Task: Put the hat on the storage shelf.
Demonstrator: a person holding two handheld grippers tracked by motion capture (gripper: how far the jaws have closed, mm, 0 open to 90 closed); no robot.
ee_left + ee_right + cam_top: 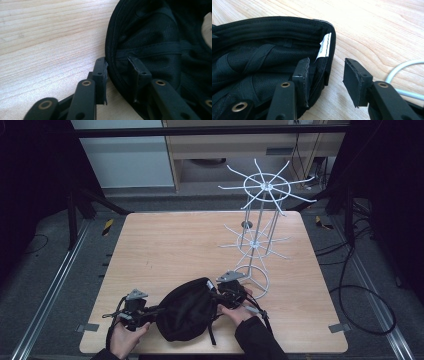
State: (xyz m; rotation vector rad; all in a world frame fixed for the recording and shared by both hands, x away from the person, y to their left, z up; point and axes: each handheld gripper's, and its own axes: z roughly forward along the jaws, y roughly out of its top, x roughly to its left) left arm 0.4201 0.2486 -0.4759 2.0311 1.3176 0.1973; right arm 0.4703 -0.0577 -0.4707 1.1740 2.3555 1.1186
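Black mesh-lined cap (187, 312) lies crown-down, its rim between both grippers' parted fingers (100, 75), unpinched.

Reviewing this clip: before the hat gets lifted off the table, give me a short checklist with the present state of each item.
1. Left gripper straddles the rim of the black hat: ok, one jaw outside, one inside.
2. Left pads pressing on the rim: not ok, a gap shows.
3. Right gripper straddles the opposite rim by the white label: ok.
4. Right pads pressing: not ok, the outer jaw stands apart.
5. White wire rack upright on the wooden table: ok.
6. Dangling strap free of snags: cannot tell.
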